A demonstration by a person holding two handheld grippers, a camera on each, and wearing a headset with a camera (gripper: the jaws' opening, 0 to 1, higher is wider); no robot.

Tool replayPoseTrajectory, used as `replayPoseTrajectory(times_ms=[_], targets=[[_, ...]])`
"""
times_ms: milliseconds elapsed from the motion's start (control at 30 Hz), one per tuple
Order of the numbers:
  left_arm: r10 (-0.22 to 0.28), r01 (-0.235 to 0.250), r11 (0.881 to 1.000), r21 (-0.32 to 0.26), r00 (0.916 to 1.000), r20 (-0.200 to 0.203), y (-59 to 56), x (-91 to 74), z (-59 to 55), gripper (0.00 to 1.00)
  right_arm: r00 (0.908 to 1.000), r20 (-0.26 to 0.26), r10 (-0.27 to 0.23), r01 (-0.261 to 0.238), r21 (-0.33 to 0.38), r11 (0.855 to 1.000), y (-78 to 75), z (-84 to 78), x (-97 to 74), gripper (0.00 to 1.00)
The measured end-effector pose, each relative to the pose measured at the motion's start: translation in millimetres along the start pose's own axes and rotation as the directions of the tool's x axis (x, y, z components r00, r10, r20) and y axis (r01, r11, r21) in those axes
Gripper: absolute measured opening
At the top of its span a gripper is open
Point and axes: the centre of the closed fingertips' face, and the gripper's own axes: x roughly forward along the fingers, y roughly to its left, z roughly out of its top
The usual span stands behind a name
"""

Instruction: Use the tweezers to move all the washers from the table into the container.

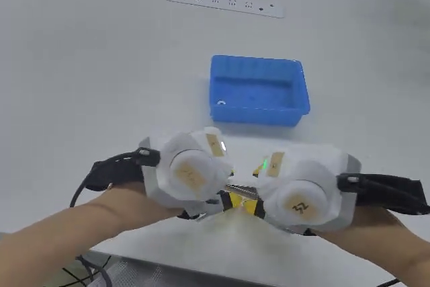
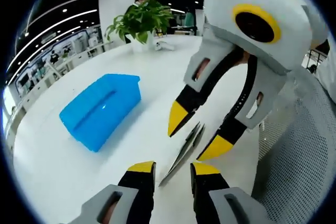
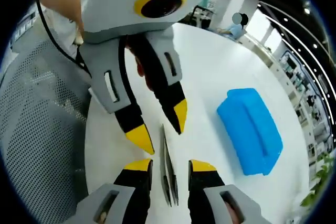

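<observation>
Tweezers flat on worktop, near edge, ungripped. Left hand-held gripper and right hand-held gripper straddle opposite ends, jaws parted. Container beyond, well apart. Washers not discernible; transfer apparently not begun.

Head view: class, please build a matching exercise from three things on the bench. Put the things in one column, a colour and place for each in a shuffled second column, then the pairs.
Things:
1. container
2. power strip
3. tweezers

Descriptions:
A. white, farthest away
B. silver, nearest
C. blue, between the other two

Pairs: 1-C, 2-A, 3-B
</observation>
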Motion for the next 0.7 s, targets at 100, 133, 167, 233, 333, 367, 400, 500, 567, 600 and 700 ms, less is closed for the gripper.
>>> replayPoseTrajectory(times_ms=[100, 133, 167, 233, 333, 367, 400, 500, 567, 600, 700], targets=[[0.051, -0.038, 0.984, -0.172, 0.9962, 0.071, 3.2, -20.5, 12.2, 0.41, 0.9966, 0.042, -0.072, 0.065, 0.136, 0.989, -6.8, -2.1, -24.6, 0.30], [0.069, -0.050, 0.975, -0.217, 0.9940, 0.084, 4.6, -27.2, 14.8, 0.45, 0.9937, 0.054, -0.098, 0.087, 0.176, 0.981, -9.6, -3.4, -31.7, 0.32], [0.104, -0.075, 0.963, -0.261, 0.9895, 0.101, 9.7, -36.7, 18.2, 0.51, 0.9884, 0.059, -0.140, 0.122, 0.241, 0.963, -14.5, -7.2, -43.5, 0.34], [0.166, -0.123, 0.945, -0.302, 0.9787, 0.121, 18.0, -50.6, 22.5, 0.57, 0.9728, 0.088, -0.214, 0.169, 0.365, 0.916, -22.0, -11.6, -61.2, 0.40], [0.280, -0.209, 0.896, -0.391, 0.9507, 0.134, 31.6, -75.7, 24.0, 0.66, 0.9495, 0.104, -0.296, 0.209, 0.495, 0.844, -30.3, -19.6, -80.9, 0.54], [0.308, -0.231, 0.883, -0.409, 0.9423, 0.132, 34.5, -81.5, 23.5, 0.73, 0.9323, 0.109, -0.345, 0.231, 0.554, 0.800, -35.3, -23.9, -91.0, 0.62], [0.335, -0.254, 0.871, -0.420, 0.9329, 0.131, 37.0, -87.0, 23.1, 0.80, 0.9250, 0.113, -0.363, 0.233, 0.585, 0.777, -36.6, -26.1, -96.2, 0.66], [0.419, -0.322, 0.827, -0.460, 0.8996, 0.123, 42.9, -105.0, 21.5, 0.91, 0.8770, 0.112, -0.467, 0.264, 0.700, 0.663, -46.7, -39.4, -117.6, 0.75], [0.433, -0.328, 0.815, -0.477, 0.8928, 0.125, 40.3, -111.9, 21.7, 0.97, 0.8598, 0.107, -0.499, 0.263, 0.744, 0.614, -48.8, -46.2, -124.7, 0.80], [0.454, -0.347, 0.805, -0.482, 0.8824, 0.123, 40.5, -116.5, 21.5, 0.99, 0.8449, 0.101, -0.525, 0.274, 0.761, 0.588, -51.4, -50.9, -129.8, 0.81], [0.484, -0.374, 0.783, -0.496, 0.8681, 0.110, 39.3, -123.5, 18.6, 0.99, 0.8324, 0.076, -0.549, 0.305, 0.764, 0.568, -51.1, -60.9, -138.1, 0.85]])
